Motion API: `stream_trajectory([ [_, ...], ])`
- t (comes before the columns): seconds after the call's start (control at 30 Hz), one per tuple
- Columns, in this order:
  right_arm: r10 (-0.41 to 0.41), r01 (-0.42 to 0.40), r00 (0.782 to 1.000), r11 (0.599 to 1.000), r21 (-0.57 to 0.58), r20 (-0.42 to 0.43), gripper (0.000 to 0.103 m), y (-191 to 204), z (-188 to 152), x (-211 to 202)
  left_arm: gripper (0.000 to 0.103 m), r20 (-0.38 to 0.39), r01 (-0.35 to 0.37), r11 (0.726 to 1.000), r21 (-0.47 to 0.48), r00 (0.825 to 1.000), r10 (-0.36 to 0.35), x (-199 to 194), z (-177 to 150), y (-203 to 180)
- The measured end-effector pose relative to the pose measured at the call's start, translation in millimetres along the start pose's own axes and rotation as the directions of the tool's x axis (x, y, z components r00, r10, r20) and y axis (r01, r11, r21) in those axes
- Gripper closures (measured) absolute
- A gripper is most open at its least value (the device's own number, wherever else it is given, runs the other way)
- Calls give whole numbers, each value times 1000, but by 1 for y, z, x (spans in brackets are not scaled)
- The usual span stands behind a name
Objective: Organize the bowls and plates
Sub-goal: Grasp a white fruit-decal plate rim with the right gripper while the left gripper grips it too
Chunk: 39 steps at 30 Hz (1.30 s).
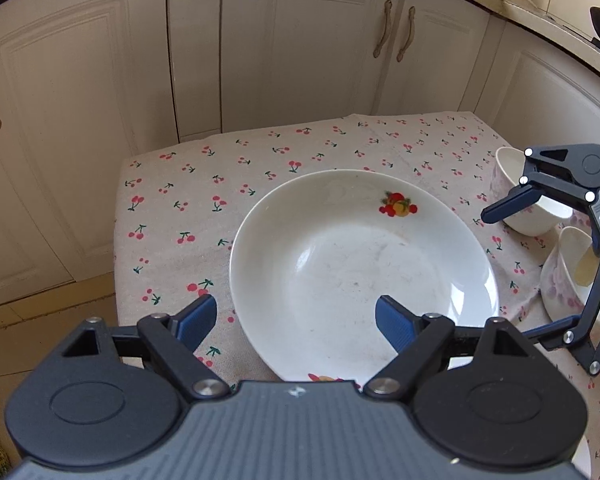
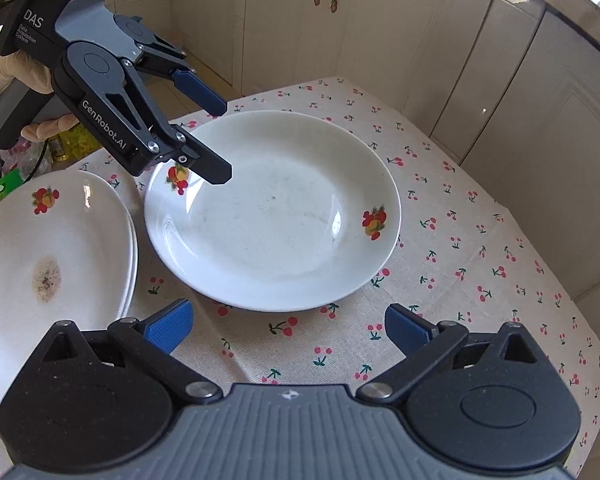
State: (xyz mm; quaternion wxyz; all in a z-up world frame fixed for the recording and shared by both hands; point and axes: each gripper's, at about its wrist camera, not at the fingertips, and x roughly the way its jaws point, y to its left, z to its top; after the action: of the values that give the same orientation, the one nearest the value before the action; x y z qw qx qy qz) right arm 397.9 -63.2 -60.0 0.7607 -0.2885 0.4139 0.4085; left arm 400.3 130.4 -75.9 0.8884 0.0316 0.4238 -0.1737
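Left to right across the right wrist view. At far left I see a stack of plates (image 2: 56, 248) on the cherry-print tablecloth (image 2: 480, 280); the top one carries a fruit motif and a brownish stain near its centre. Above the stack, a gloved hand (image 2: 28, 80) grips my left gripper (image 2: 220, 140), which points down toward the far-left rim of the single plate (image 2: 272, 216). Its jaws stand apart with nothing between them, one blue-padded finger over the cloth beyond the rim, the other over the plate's fruit motif. The single plate lies flat at mid-table, just beside the stack but apart from it. In the foreground my right gripper (image 2: 288, 328) hangs over bare cloth near the plate's closest edge, jaws released and empty.

In the left wrist view the same plate (image 1: 360, 264) fills the centre, the left gripper (image 1: 296, 320) straddling its near-left rim, one pad outside and one above the well; I cannot tell whether either touches. At right, two bowls (image 1: 540, 216) sit near each other behind the right gripper (image 1: 512, 276). Cream cabinets (image 1: 300, 48) stand behind the table.
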Motion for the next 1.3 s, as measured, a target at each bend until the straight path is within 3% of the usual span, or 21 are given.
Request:
stream_trajectory([
  [0.3, 51, -56, 992, 998, -39, -115, 0, -6, 10, 30, 17, -31, 48, 999, -15, 998, -49, 17, 2, 7],
  [0.53, 103, -107, 988, 994, -32, -115, 0, -12, 13, 37, 17, -35, 83, 996, -13, 996, -84, 22, 5, 8],
  [0.97, 77, -79, 997, 995, -57, -25, 0, -7, 13, 34, 17, -23, 126, 992, 13, 992, -125, 26, 13, 9],
  [1.3, 88, -86, 992, 996, -18, 86, 0, -7, 12, 20, 17, -26, 117, 993, 11, 993, -117, 32, 14, 13],
])
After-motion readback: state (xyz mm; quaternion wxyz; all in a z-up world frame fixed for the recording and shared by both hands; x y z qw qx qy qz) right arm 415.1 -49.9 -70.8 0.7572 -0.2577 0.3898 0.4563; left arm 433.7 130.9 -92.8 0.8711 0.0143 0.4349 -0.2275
